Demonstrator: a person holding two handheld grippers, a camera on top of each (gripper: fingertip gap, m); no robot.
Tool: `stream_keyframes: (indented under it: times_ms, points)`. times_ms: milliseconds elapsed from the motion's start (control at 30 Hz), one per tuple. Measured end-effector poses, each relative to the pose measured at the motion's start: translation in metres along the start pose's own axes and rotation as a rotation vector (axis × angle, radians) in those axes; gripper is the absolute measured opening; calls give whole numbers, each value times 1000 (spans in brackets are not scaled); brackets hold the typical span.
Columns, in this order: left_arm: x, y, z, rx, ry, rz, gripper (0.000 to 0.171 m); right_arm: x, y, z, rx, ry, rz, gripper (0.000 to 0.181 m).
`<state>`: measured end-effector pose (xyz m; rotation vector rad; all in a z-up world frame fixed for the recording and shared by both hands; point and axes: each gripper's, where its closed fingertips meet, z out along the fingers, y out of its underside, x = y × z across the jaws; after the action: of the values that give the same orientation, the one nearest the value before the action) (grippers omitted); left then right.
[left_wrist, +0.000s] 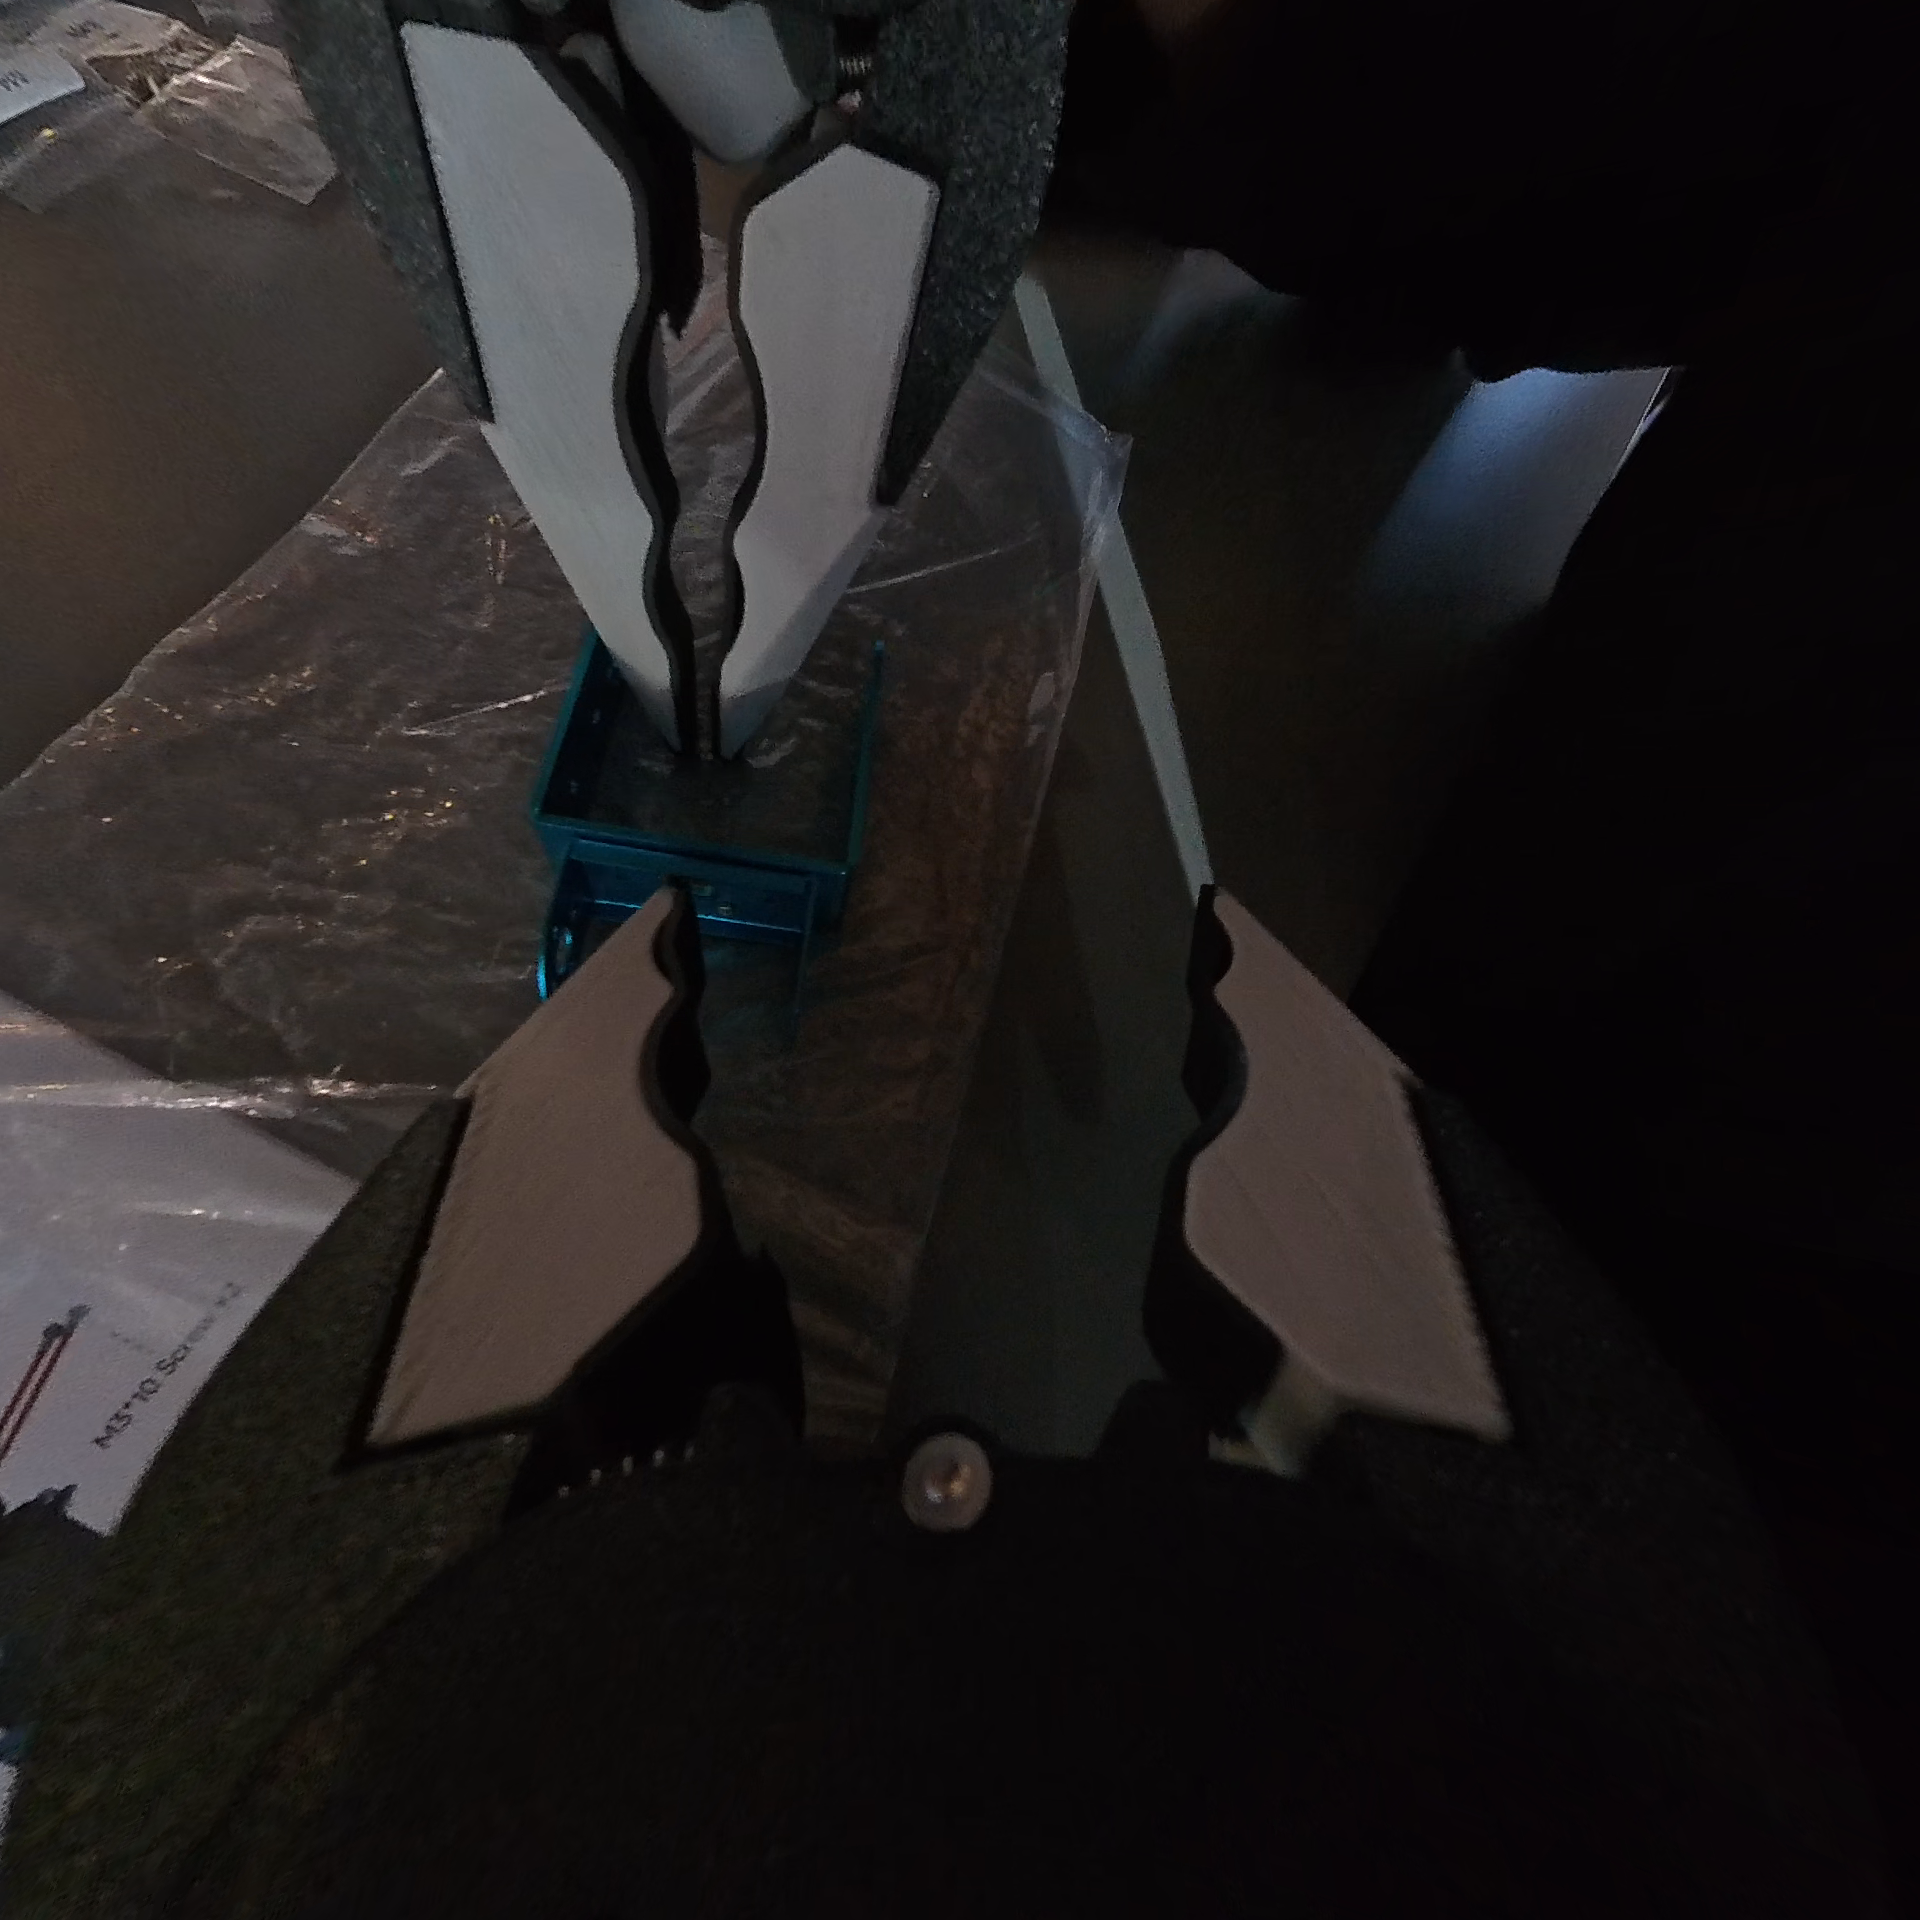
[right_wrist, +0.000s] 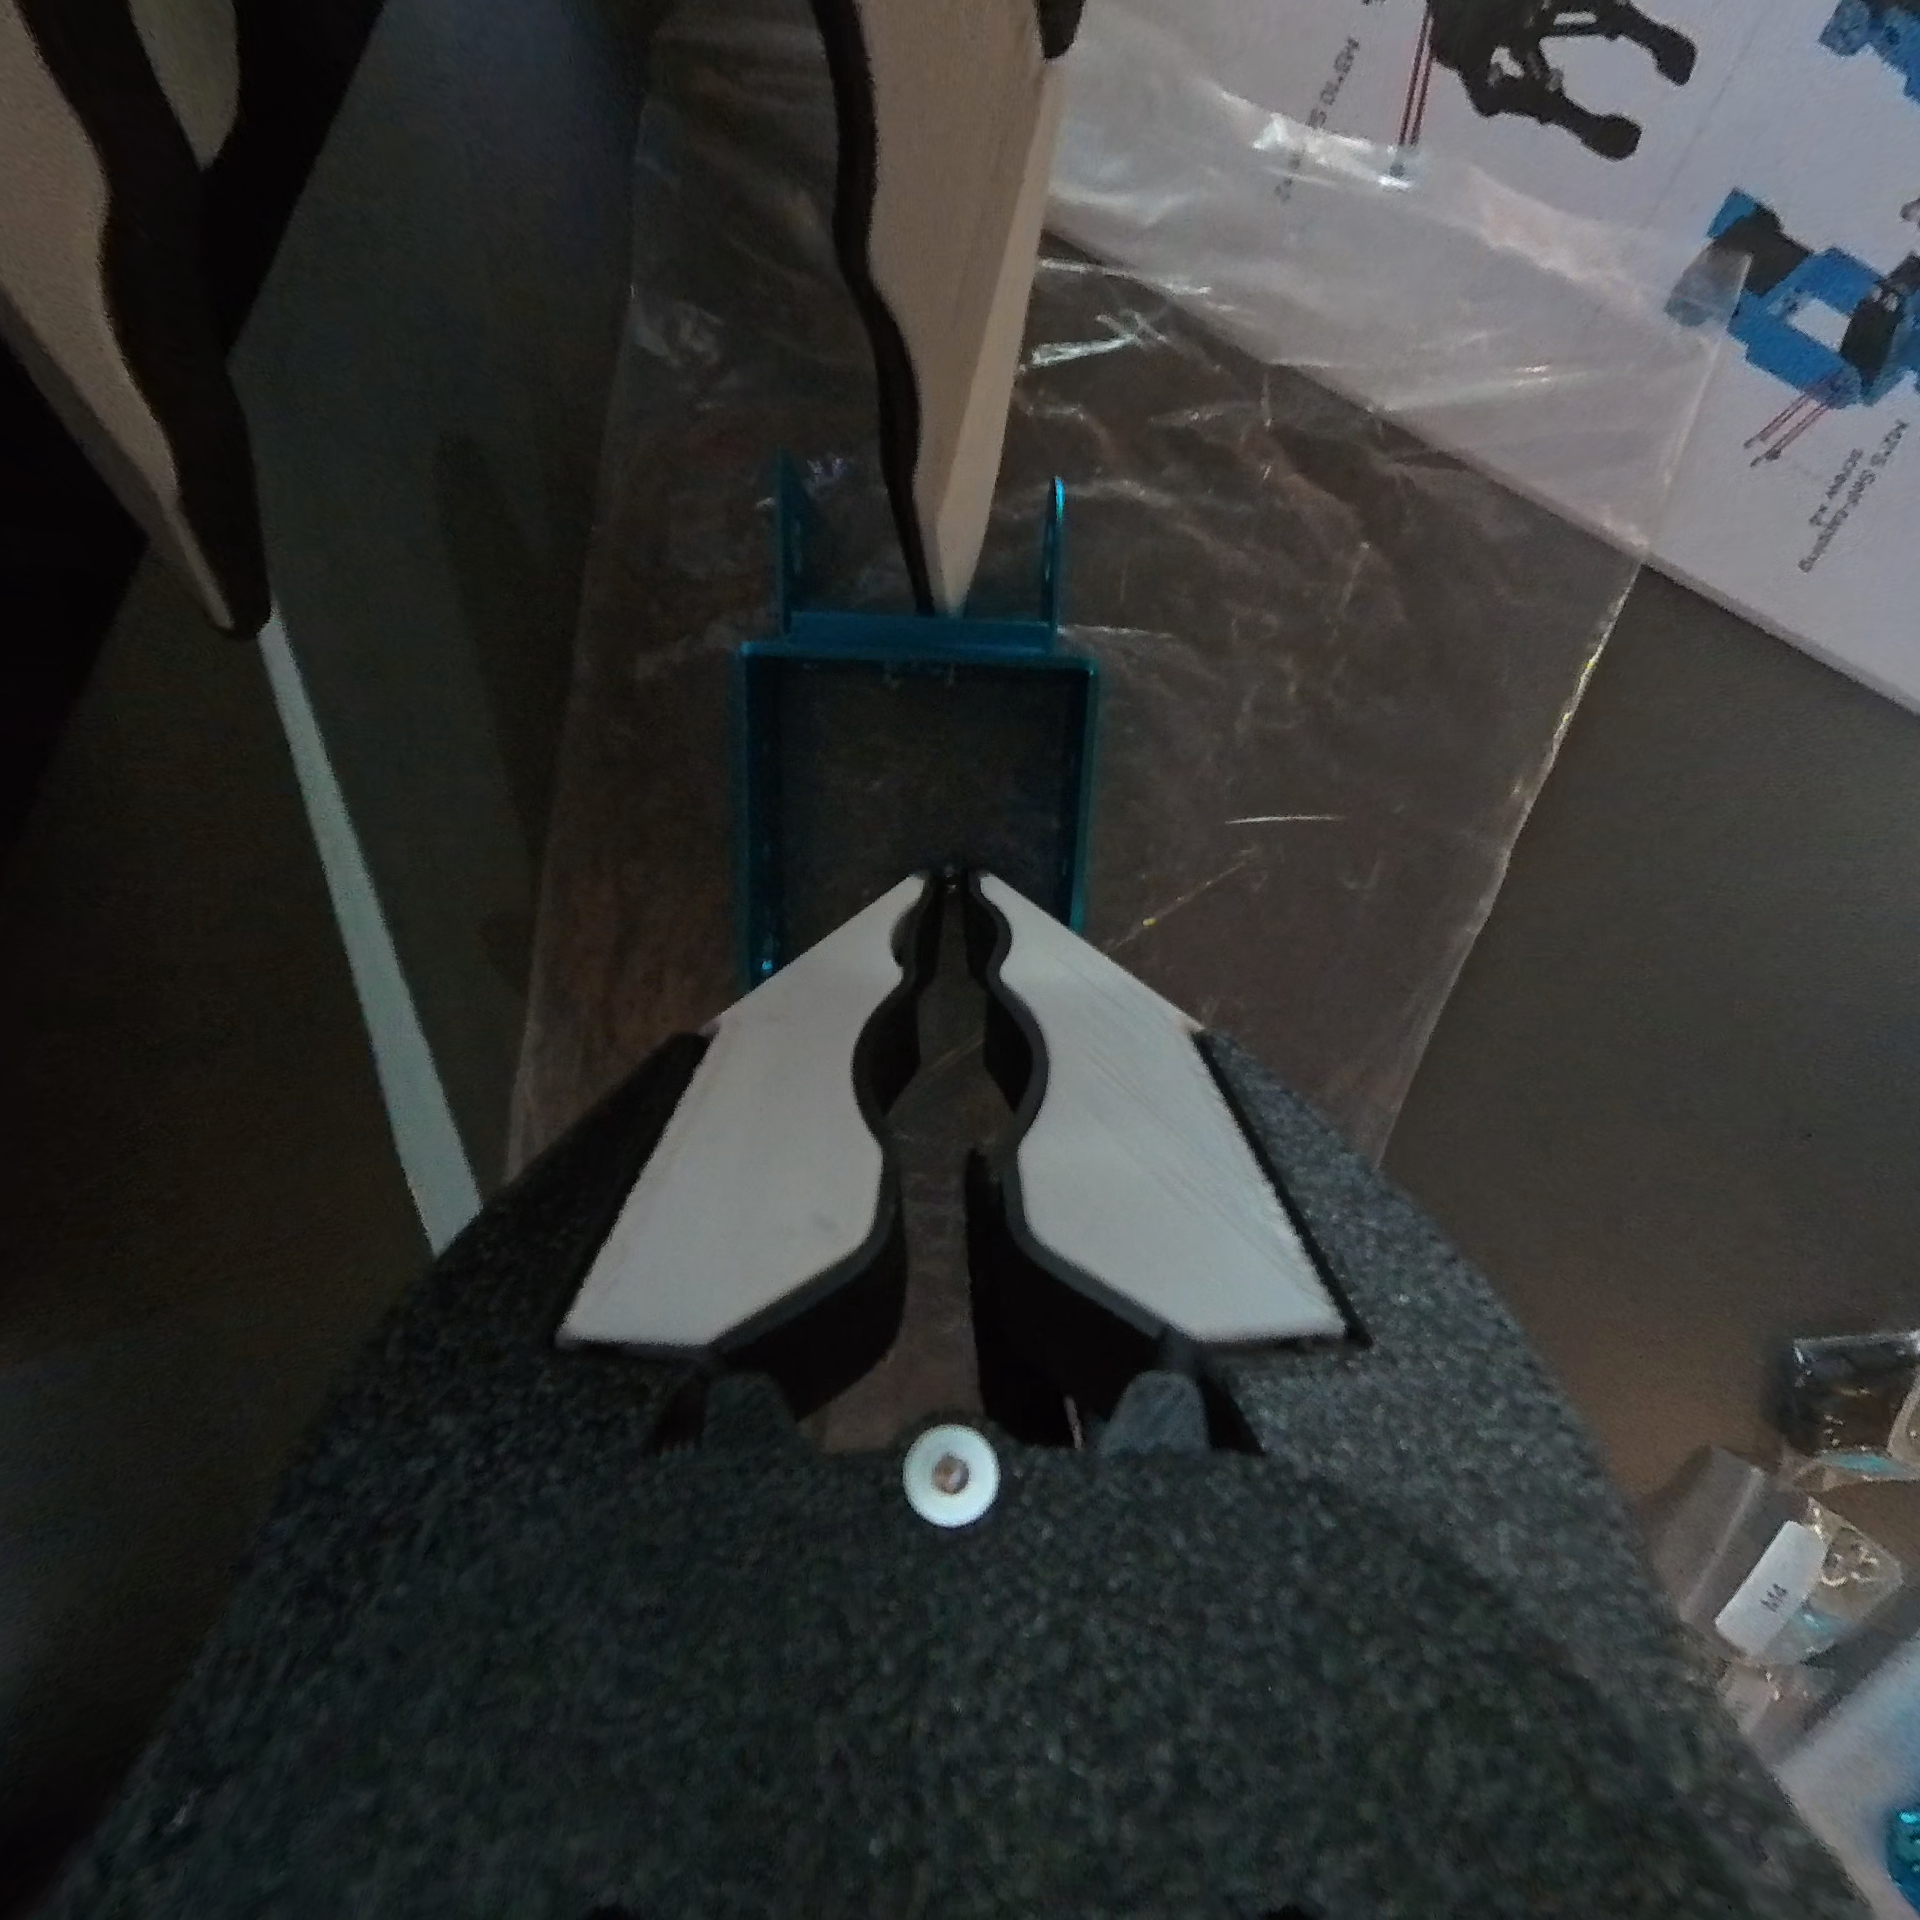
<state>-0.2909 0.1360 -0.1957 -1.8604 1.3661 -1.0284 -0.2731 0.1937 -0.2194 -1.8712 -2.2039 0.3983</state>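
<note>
A blue metal bracket (left_wrist: 707, 847), an open box shape joined to a smaller U-shaped part, lies on a clear plastic bag (left_wrist: 312, 779). My left gripper (left_wrist: 943, 899) is open wide, and its left fingertip rests at the bracket's near U-shaped part. My right gripper (left_wrist: 712, 743) comes in from the far side, shut, with its tips down inside the bracket's open frame. In the right wrist view, the right gripper (right_wrist: 951, 878) has its tips together over the bracket (right_wrist: 1081, 790). The open left gripper (right_wrist: 594, 608) stands beyond, with one finger between the bracket's upright tabs. Whether anything small sits between the right tips cannot be told.
A printed instruction sheet (right_wrist: 1558, 260) lies beside the bag (right_wrist: 1299, 727) and also shows in the left wrist view (left_wrist: 125, 1299). Small bags of parts (right_wrist: 1818, 1507) sit at the right wrist view's lower right. A white strip (right_wrist: 353, 914) runs along the brown table. The scene is dim.
</note>
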Motion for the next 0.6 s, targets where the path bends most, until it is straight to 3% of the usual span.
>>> stream_keyframes:
  times_ms: [600]
  points:
    - [0,0,0,-1,27,-40,93,0,-1,-11,158,11,-6,0]
